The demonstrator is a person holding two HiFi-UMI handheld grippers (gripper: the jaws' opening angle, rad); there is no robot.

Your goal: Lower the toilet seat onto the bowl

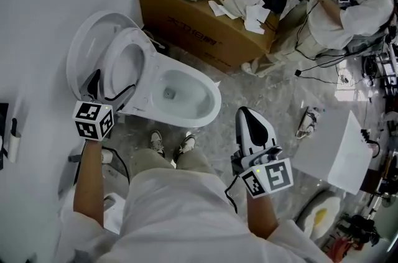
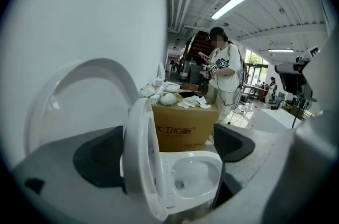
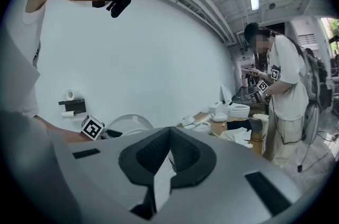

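The white toilet stands against the wall with its lid point(image 1: 82, 44) leaning back. Its seat point(image 1: 149, 76) is raised, tilted a little off the lid, above the bowl point(image 1: 212, 100). My left gripper point(image 1: 109, 91) is open at the seat's upper edge. In the left gripper view the seat point(image 2: 139, 149) stands edge-on between the two dark pads point(image 2: 100, 164), with the lid point(image 2: 69, 90) behind it and the bowl point(image 2: 213, 160) below. My right gripper point(image 1: 249, 122) hangs shut and empty to the bowl's right; its tips point(image 3: 168, 149) meet with nothing between them.
A cardboard box point(image 1: 199, 13) with ceramic pieces and papers on top sits behind the toilet. Another person point(image 1: 348, 7) stands at the far right. A white slab point(image 1: 336, 143) lies on the floor to the right. My shoes point(image 1: 155, 142) are just in front of the bowl.
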